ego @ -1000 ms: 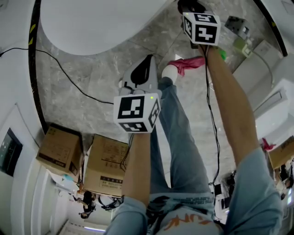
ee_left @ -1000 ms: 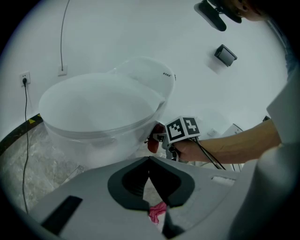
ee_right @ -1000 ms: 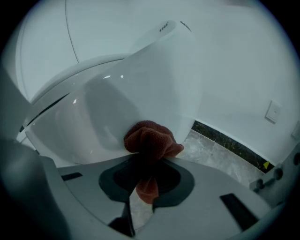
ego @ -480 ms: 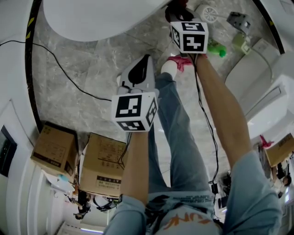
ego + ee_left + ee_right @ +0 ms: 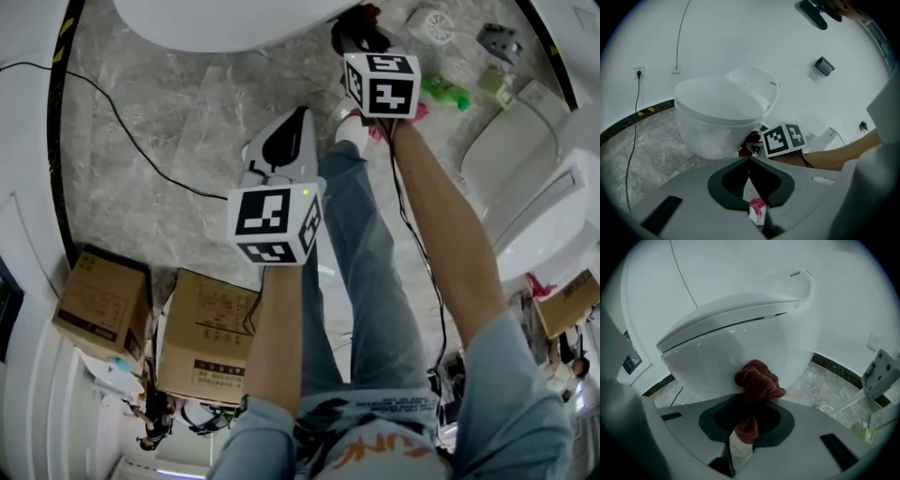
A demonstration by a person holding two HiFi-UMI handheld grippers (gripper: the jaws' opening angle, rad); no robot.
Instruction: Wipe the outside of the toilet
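Marble floor (image 5: 159,159) lies below both grippers. The right gripper (image 5: 749,401), clamped on the one red cloth (image 5: 756,378), has pushed forward, so the cloth now touches the single toilet (image 5: 740,343) ahead. The left gripper (image 5: 750,160) stays back, jaws together and empty. Two boxes (image 5: 98,305) (image 5: 208,336) sit behind it.

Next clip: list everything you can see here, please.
toilet: one, white, ahead of both grippers
cloth: one, dark red, against the toilet's bowl
cardboard boxes: three, brown, two at left, one at right edge
bottle: one, green, floor at upper right
cable: one, black, across the marble floor
shoe: one, white and pink, floor near the cloth
left gripper: grey, shut, empty
right gripper: grey, shut on the cloth
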